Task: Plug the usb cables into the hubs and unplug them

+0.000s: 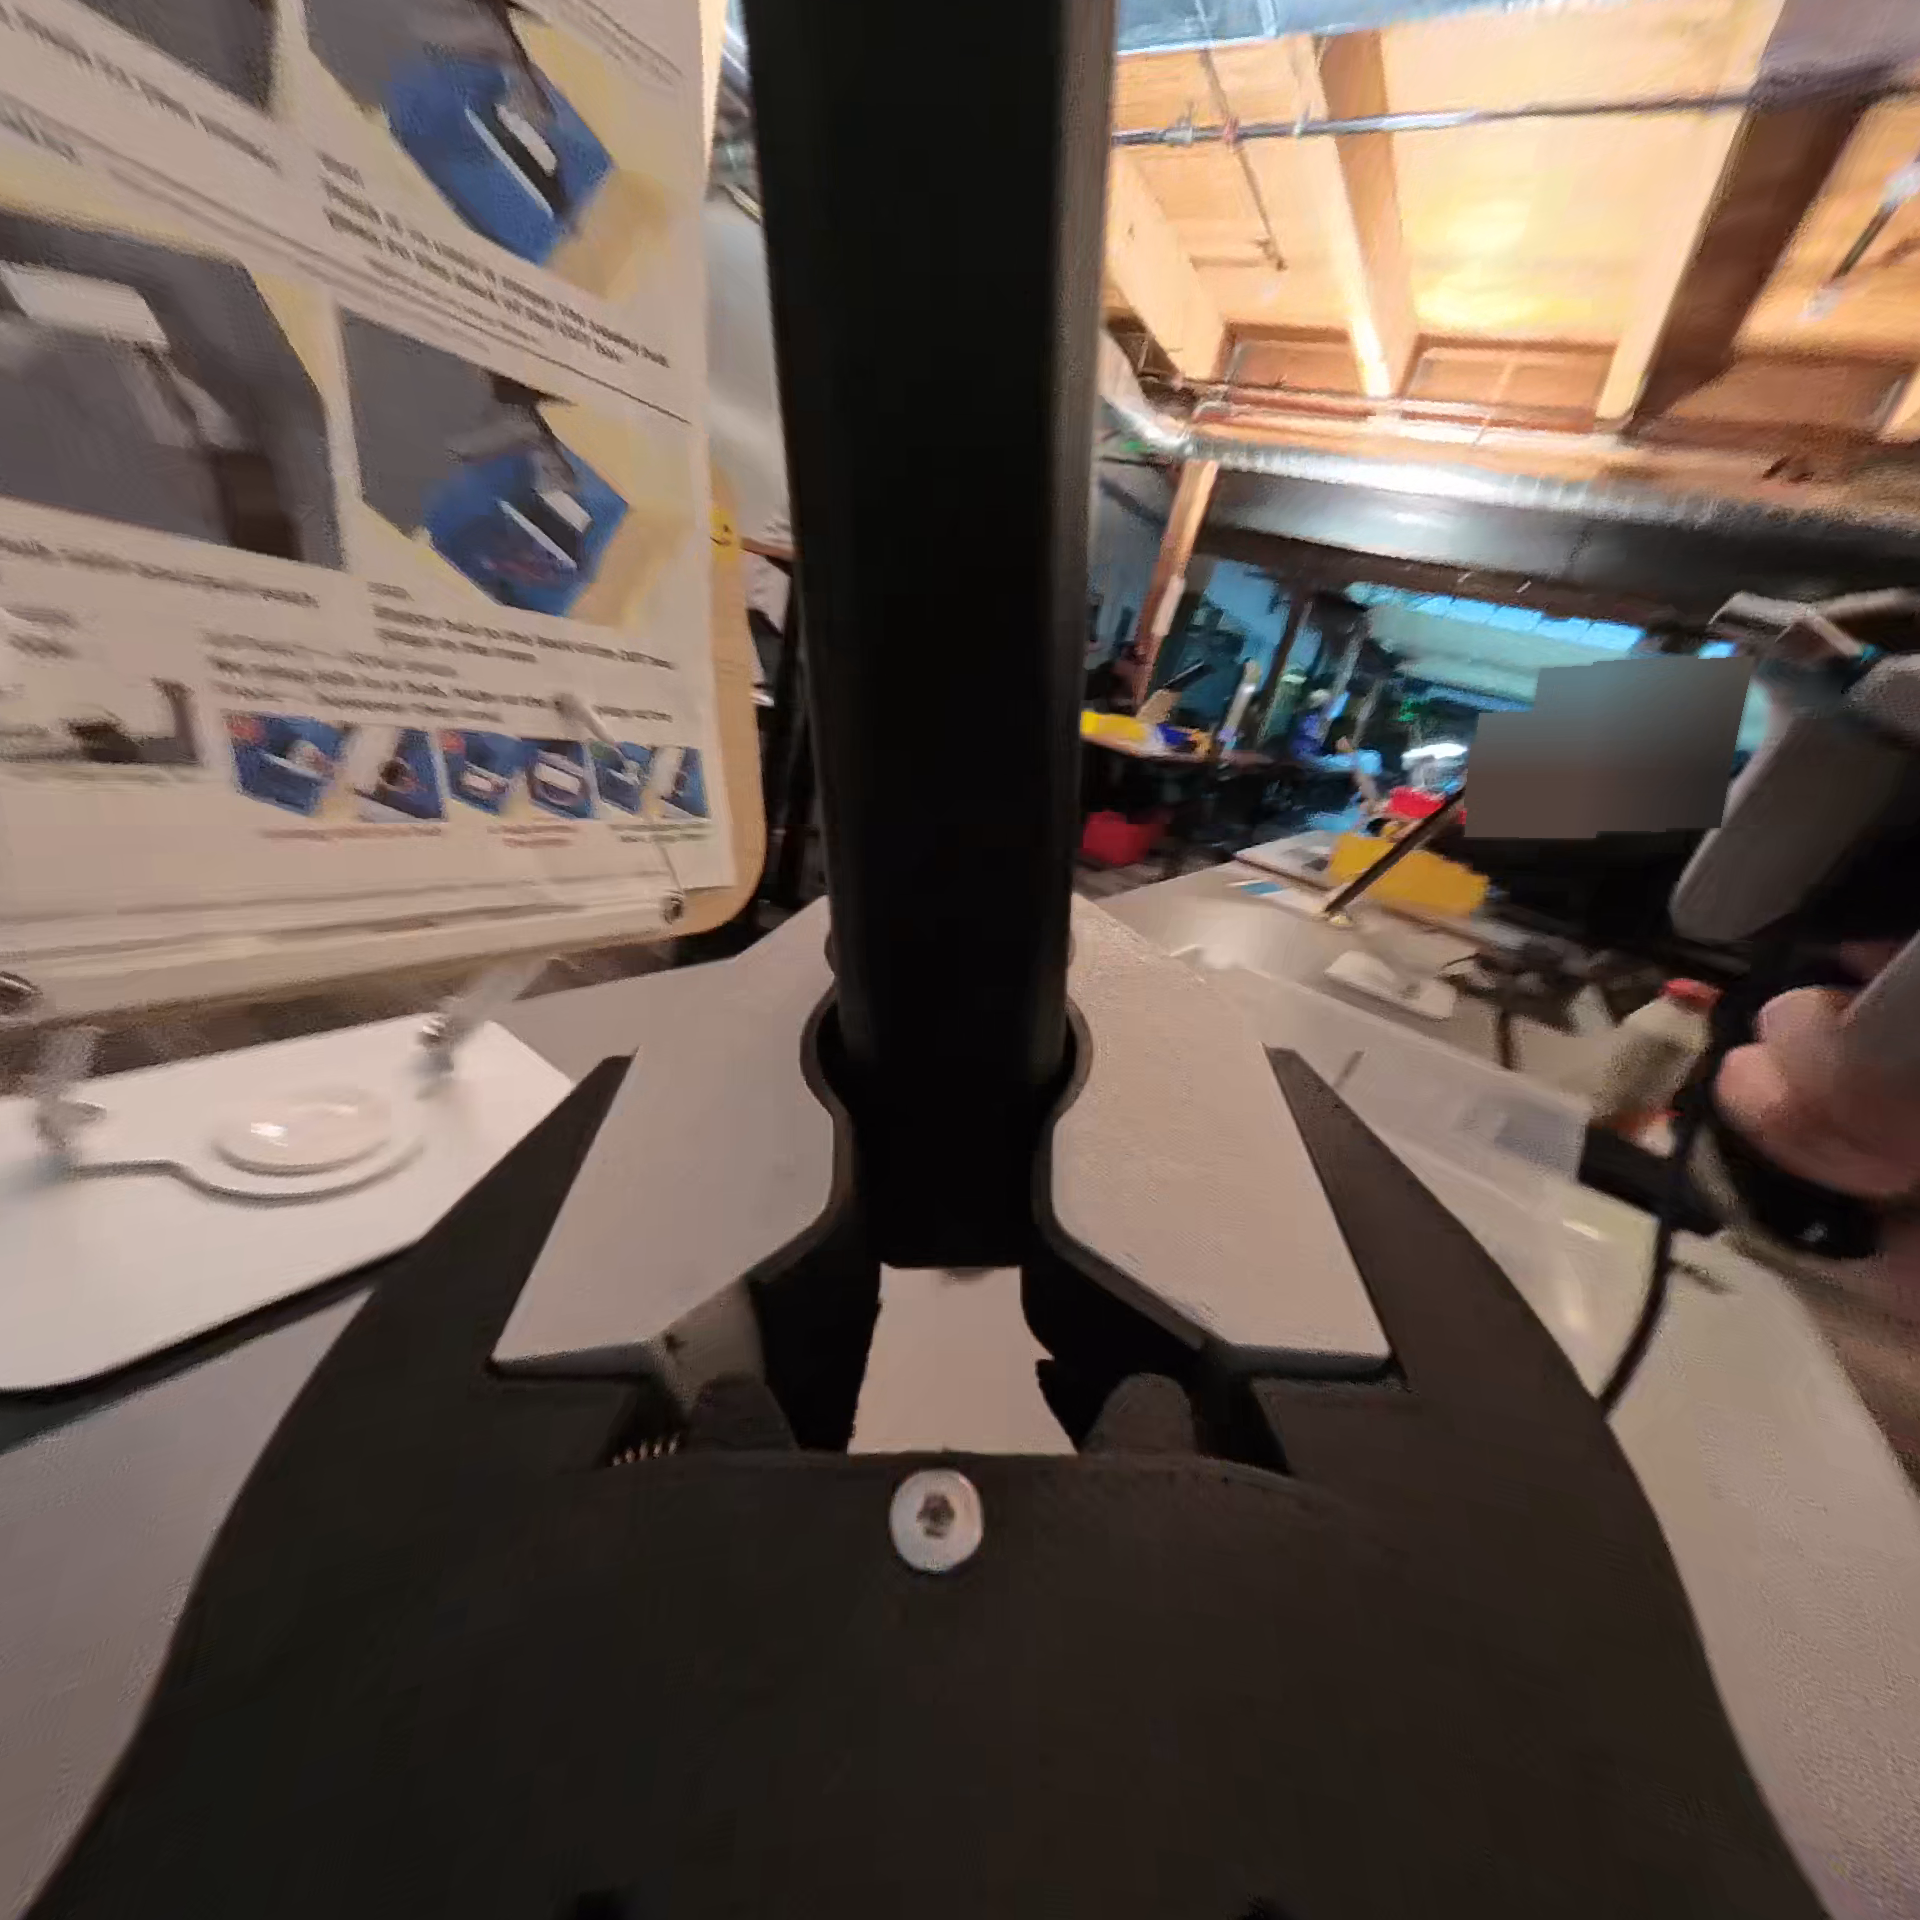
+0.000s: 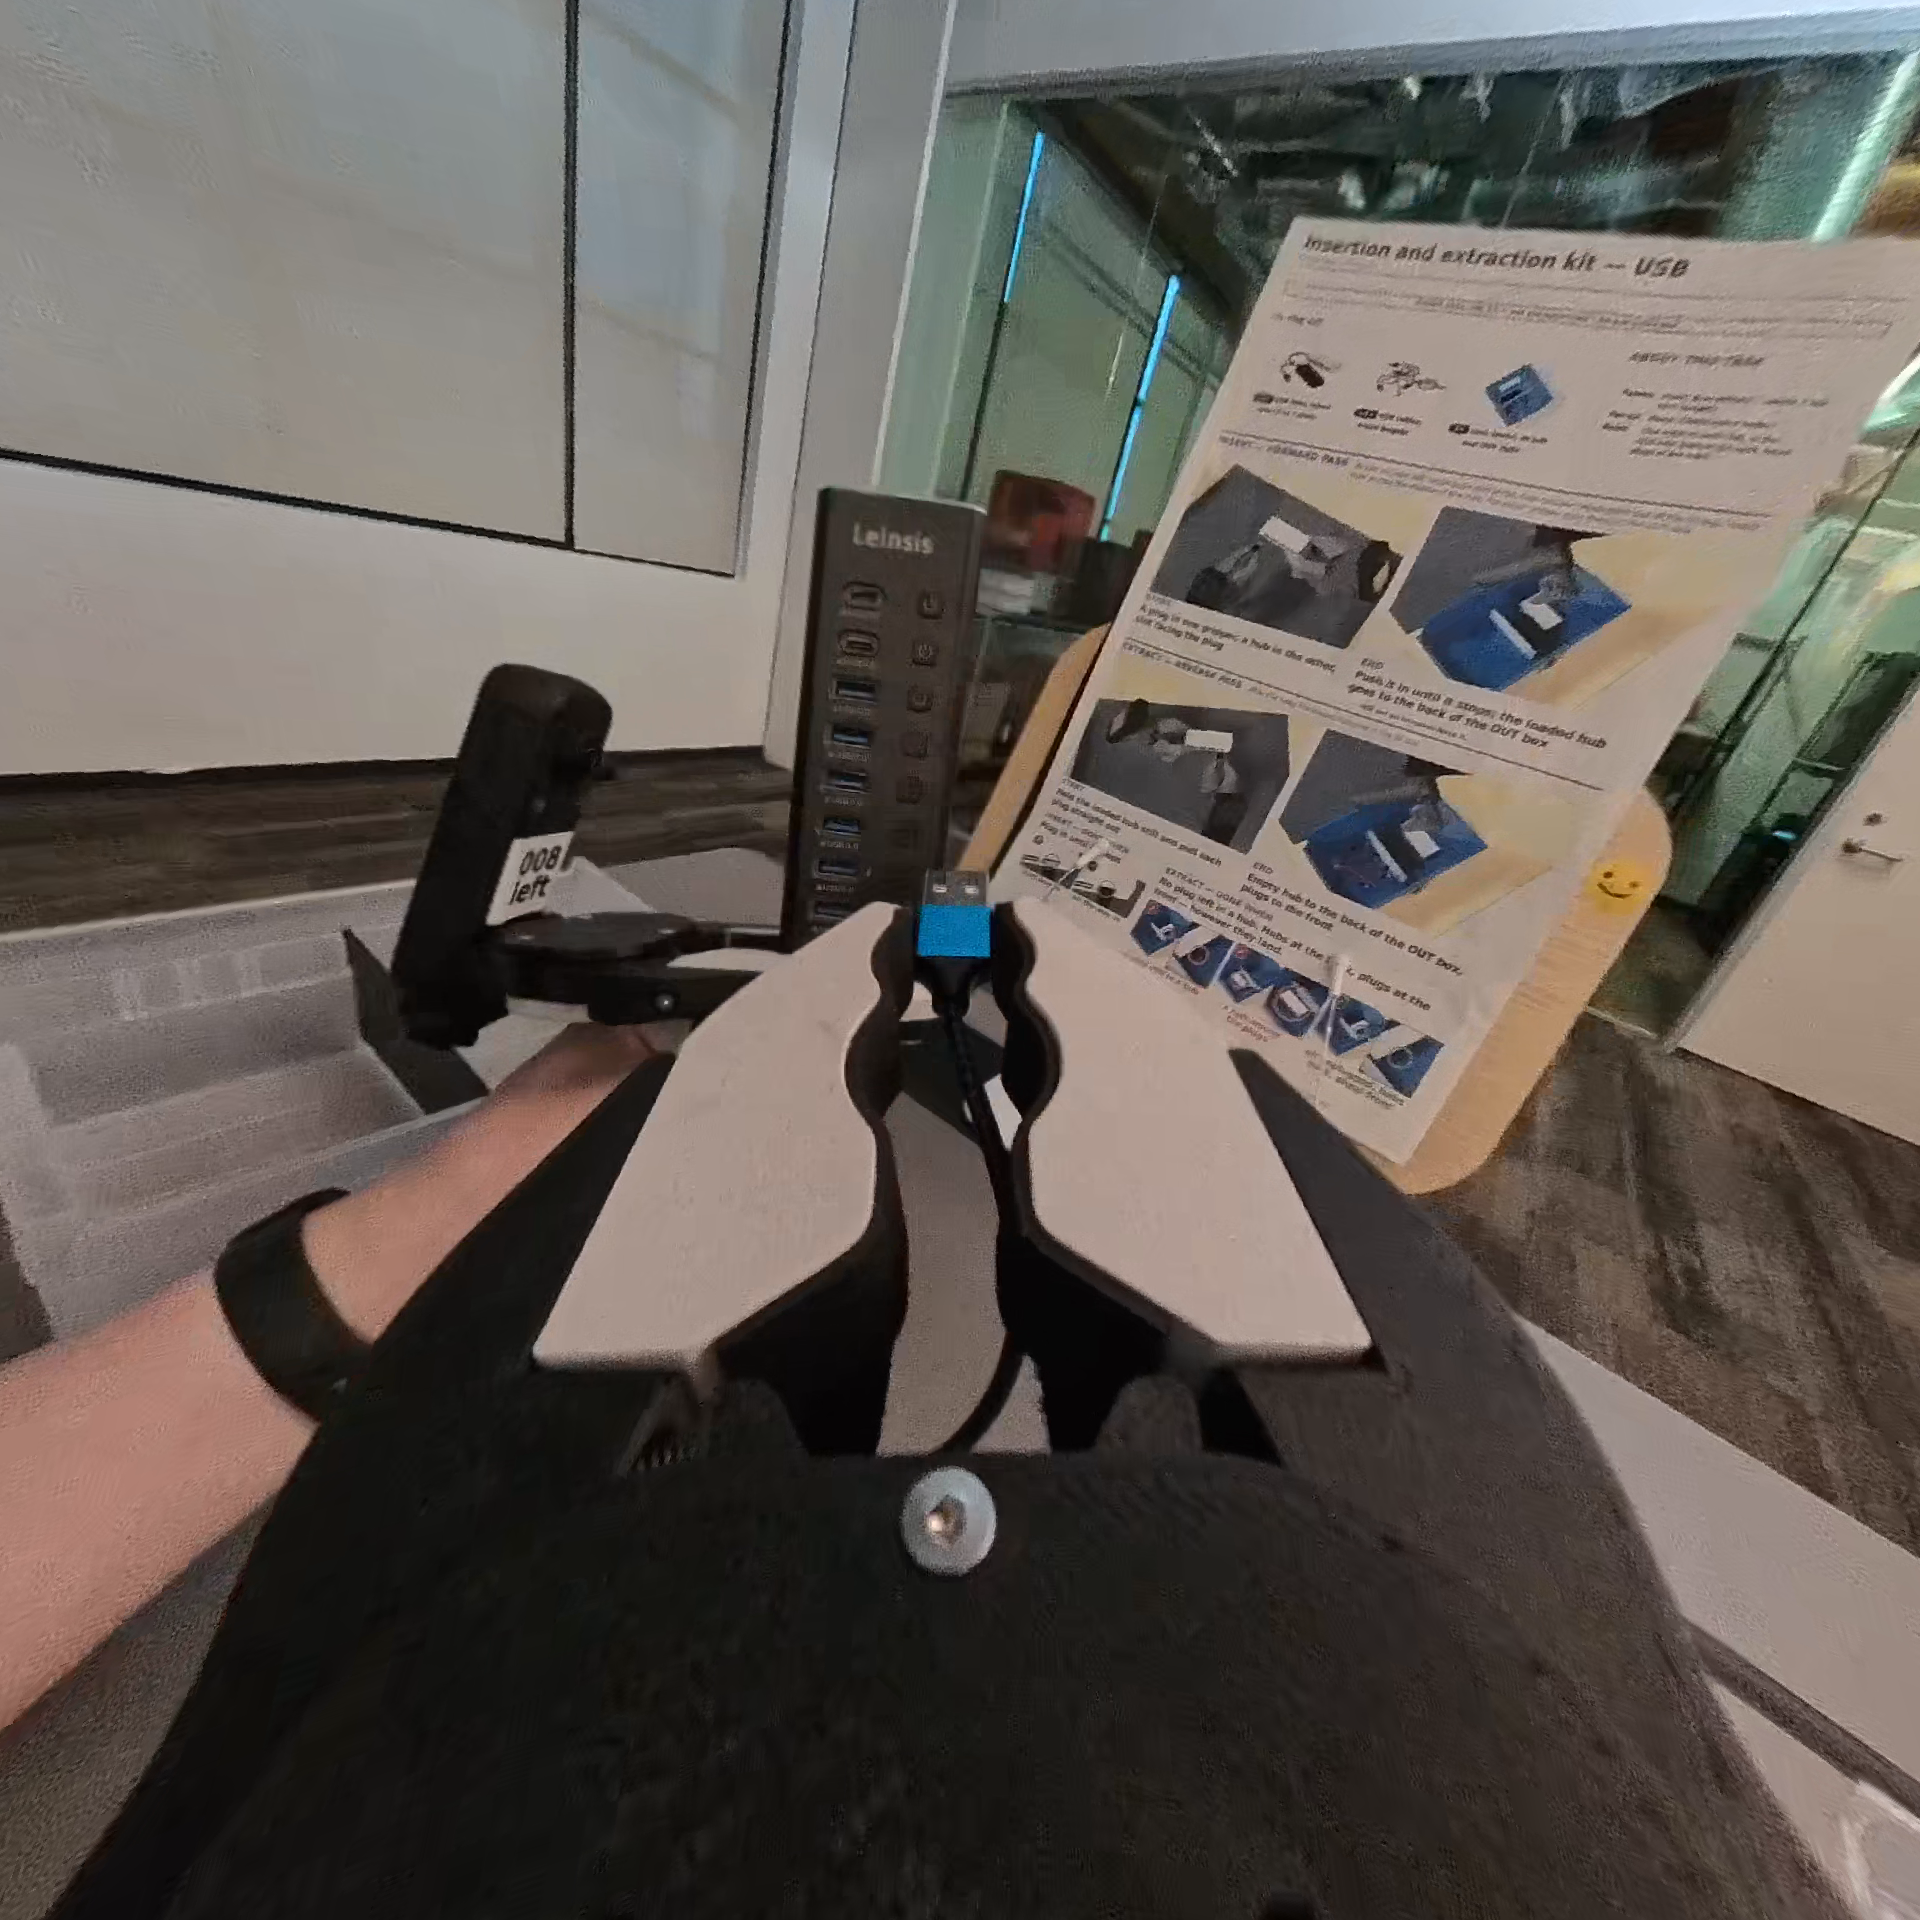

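My left gripper [image 1: 948, 997] is shut on a tall black USB hub [image 1: 925, 582], held upright between its fingers. In the right wrist view the hub [image 2: 883, 707] stands with its column of ports facing me, and the left gripper [image 2: 623, 966] grips its lower end. My right gripper [image 2: 954, 928] is shut on a USB plug with a blue housing [image 2: 956, 928]. The metal tip points at the hub's lowest ports, a short gap away. The plug's black braided cable [image 2: 977, 1122] runs back between the fingers. The right gripper [image 1: 1766, 1049] also shows at the right of the left wrist view.
An instruction sheet on a wooden board [image 2: 1382, 665] stands just right of the hub; it also shows in the left wrist view [image 1: 343, 520] above a white base plate [image 1: 208, 1226]. A clear plastic bin [image 2: 156, 1081] is at left. A forearm with a black wristband [image 2: 281, 1299] holds the left gripper. My right fingertips sit around 12 cm from my left ones.
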Demonstrator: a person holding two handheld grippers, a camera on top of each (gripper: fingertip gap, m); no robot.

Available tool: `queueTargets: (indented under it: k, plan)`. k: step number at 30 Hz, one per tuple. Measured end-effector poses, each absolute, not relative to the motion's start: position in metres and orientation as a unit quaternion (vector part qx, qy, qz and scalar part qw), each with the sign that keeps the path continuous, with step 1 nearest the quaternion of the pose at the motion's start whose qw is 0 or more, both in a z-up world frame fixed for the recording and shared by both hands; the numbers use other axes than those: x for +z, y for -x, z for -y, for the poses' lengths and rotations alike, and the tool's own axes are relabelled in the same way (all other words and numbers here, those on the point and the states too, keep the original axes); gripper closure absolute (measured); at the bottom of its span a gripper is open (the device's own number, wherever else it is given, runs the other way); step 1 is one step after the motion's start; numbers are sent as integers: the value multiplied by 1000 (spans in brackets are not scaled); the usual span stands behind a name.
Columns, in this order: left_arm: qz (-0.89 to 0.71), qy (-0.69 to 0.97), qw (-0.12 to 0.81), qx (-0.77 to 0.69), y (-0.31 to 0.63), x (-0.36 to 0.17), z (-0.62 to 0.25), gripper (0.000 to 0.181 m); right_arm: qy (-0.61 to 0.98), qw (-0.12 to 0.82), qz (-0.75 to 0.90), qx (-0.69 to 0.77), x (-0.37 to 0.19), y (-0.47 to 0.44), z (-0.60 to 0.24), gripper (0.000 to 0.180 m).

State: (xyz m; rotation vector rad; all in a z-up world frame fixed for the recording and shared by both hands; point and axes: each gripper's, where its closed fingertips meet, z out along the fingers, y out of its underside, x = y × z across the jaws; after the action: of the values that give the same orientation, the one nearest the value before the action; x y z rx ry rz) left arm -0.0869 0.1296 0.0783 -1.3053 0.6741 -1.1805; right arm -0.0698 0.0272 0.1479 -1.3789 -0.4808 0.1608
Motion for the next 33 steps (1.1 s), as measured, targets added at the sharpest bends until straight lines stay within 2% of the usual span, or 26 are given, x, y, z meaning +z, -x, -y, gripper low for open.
queueTargets:
  k: [3, 7, 12, 15, 17, 19, 20, 22, 24, 26, 29, 33]
  plan:
    - [-319, 533, 600, -504, 85, 93, -114, 151, 657, 705, 245, 110, 139, 72, -28, 165]
    - [-373, 539, 586, -477, 79, 101, -95, 151, 728, 620, 271, 116, 94, 44, -41, 165]
    - [-401, 550, 555, -478, 70, 97, -85, 151, 774, 496, 301, 255, 1, 37, -17, 165]
    - [-407, 549, 546, -485, 67, 95, -84, 151, 787, 428, 338, 289, -62, 36, 6, 167]
    - [-410, 548, 542, -487, 67, 94, -83, 151, 788, 410, 371, 269, -91, 33, 15, 159]
    - [-413, 545, 536, -496, 66, 94, -81, 151, 795, 398, 402, 217, -108, 26, 16, 136]
    - [-413, 544, 534, -497, 66, 94, -81, 151, 790, 391, 423, 210, -112, 27, 20, 126]
    - [-416, 543, 532, -499, 66, 94, -79, 151, 786, 375, 433, 232, -113, 30, 29, 118]
    - [-416, 541, 527, -506, 66, 95, -77, 151, 810, 349, 417, 218, -115, 21, 30, 118]
    - [-417, 540, 525, -509, 66, 95, -76, 151, 844, 327, 402, 137, -111, -1, 30, 117]
    - [-418, 540, 522, -512, 65, 95, -76, 151, 828, 360, 428, 41, -72, -12, 41, 117]
    - [-421, 536, 517, -518, 63, 96, -72, 151, 798, 371, 476, 5, -34, -13, 52, 117]
